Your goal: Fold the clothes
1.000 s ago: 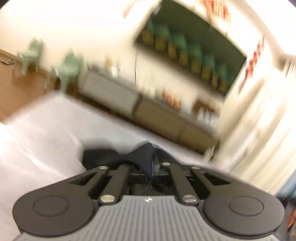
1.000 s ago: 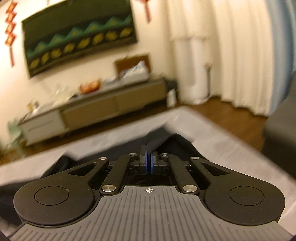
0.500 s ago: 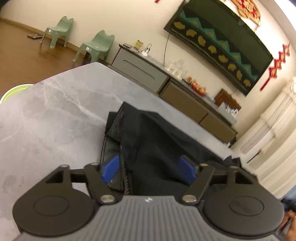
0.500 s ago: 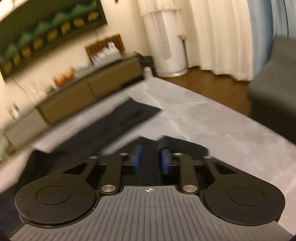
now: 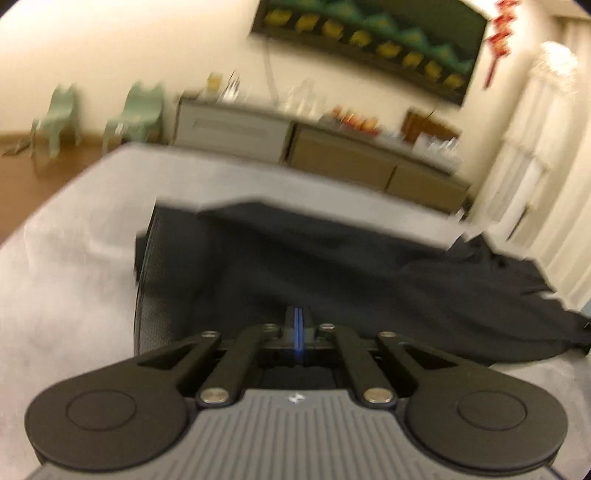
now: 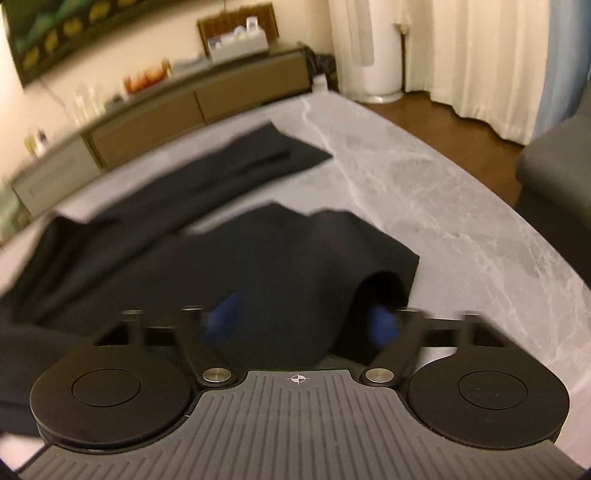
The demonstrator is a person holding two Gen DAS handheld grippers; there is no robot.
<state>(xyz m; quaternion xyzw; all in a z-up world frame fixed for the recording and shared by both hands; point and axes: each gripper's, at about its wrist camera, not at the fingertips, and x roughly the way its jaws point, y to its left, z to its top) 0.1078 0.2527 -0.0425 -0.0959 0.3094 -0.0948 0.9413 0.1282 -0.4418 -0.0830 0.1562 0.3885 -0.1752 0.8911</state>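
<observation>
Left wrist: matte black garment [image 5: 332,266] on veined grey marble table [image 5: 66,280].

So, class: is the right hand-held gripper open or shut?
Open: the right hand-held gripper has its blue pads wide apart over the black garment.

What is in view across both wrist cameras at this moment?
black trousers: one, black, spread on the table, legs toward the sideboard.
marble table: one, grey, veined, under the garment.
sideboard: one, grey and brown, against the far wall, cluttered top.
small chairs: two, pale green, left of the sideboard.
wall hanging: one, dark with green and yellow pattern, above the sideboard.
curtains: cream, right of the room.
left gripper: one, black with blue pads, jaws shut over the trousers; whether it pinches fabric is unclear.
right gripper: one, same build, jaws open astride a fold.
</observation>
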